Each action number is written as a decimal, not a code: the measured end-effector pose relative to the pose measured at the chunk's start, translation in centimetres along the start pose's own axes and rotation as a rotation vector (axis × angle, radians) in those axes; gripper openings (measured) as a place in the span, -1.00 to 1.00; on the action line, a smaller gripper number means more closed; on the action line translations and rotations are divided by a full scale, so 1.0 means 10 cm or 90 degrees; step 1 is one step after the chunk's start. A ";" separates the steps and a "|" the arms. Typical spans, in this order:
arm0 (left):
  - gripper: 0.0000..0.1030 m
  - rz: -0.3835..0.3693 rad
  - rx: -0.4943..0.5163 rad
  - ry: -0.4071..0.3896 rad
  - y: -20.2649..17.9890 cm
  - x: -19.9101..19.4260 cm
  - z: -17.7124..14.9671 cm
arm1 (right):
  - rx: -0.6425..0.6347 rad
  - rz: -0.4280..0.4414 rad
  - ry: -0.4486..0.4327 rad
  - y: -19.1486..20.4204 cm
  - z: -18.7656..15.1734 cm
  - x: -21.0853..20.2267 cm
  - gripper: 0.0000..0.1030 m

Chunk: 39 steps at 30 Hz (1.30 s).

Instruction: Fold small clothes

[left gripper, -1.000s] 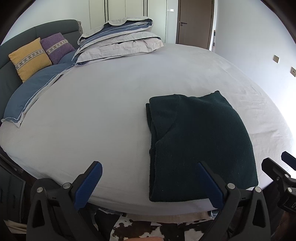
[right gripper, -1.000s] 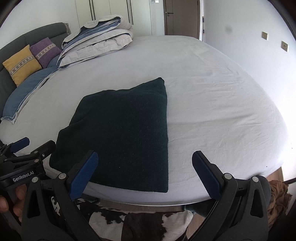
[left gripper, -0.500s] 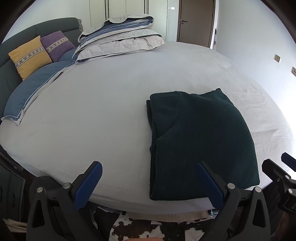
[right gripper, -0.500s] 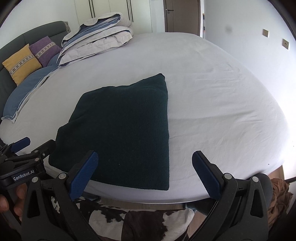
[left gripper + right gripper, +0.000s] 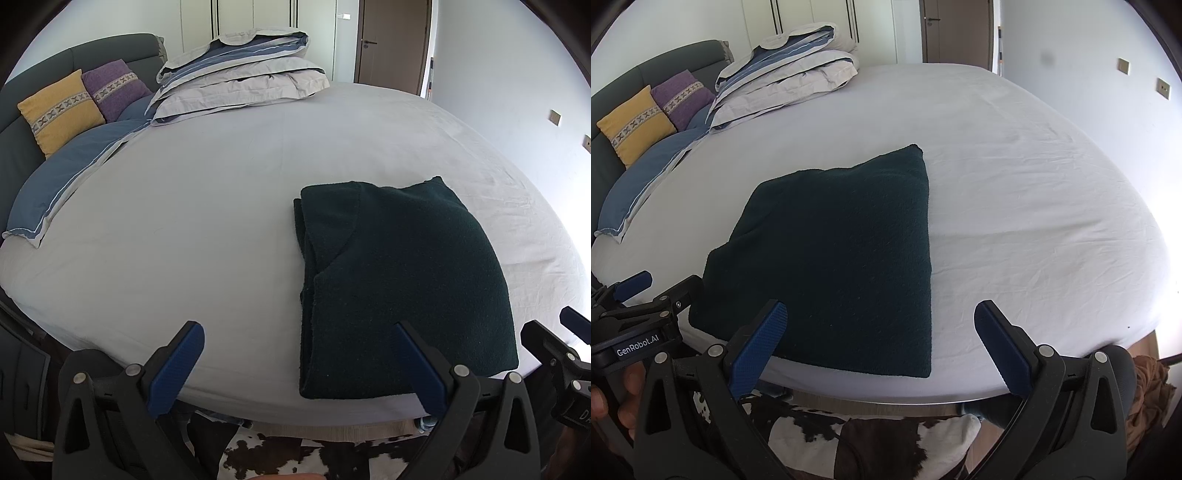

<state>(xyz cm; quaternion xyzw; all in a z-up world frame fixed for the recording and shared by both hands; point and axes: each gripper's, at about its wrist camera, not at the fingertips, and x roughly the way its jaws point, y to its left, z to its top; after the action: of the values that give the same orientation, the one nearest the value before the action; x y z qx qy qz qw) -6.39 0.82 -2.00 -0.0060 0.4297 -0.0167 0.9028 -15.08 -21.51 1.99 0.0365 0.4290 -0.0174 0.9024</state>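
Observation:
A dark green knitted garment (image 5: 399, 280) lies folded into a flat rectangle on the white bed sheet (image 5: 207, 206), near the bed's front edge. It also shows in the right wrist view (image 5: 842, 258). My left gripper (image 5: 299, 362) is open and empty, held just off the bed's front edge, left of the garment's near corner. My right gripper (image 5: 882, 339) is open and empty, held over the garment's near right corner. Neither gripper touches the cloth.
A stack of folded duvets (image 5: 240, 74) lies at the far side of the bed. A yellow cushion (image 5: 59, 110) and a purple cushion (image 5: 114, 88) lean on the grey headboard beside a blue pillow (image 5: 62, 184). A cowhide rug (image 5: 871, 439) lies on the floor below.
Both grippers have pulled back slightly and risen; the garment sits a little farther off in both views. It has not moved on the bed.

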 end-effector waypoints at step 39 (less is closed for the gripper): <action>1.00 0.000 -0.001 -0.001 0.03 -0.01 -0.01 | -0.002 0.002 0.000 0.04 -0.02 0.02 1.00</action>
<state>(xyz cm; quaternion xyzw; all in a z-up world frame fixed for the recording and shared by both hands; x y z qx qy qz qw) -6.52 1.07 -1.94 -0.0066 0.4292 -0.0163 0.9030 -15.08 -21.08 1.75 0.0357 0.4288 -0.0157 0.9025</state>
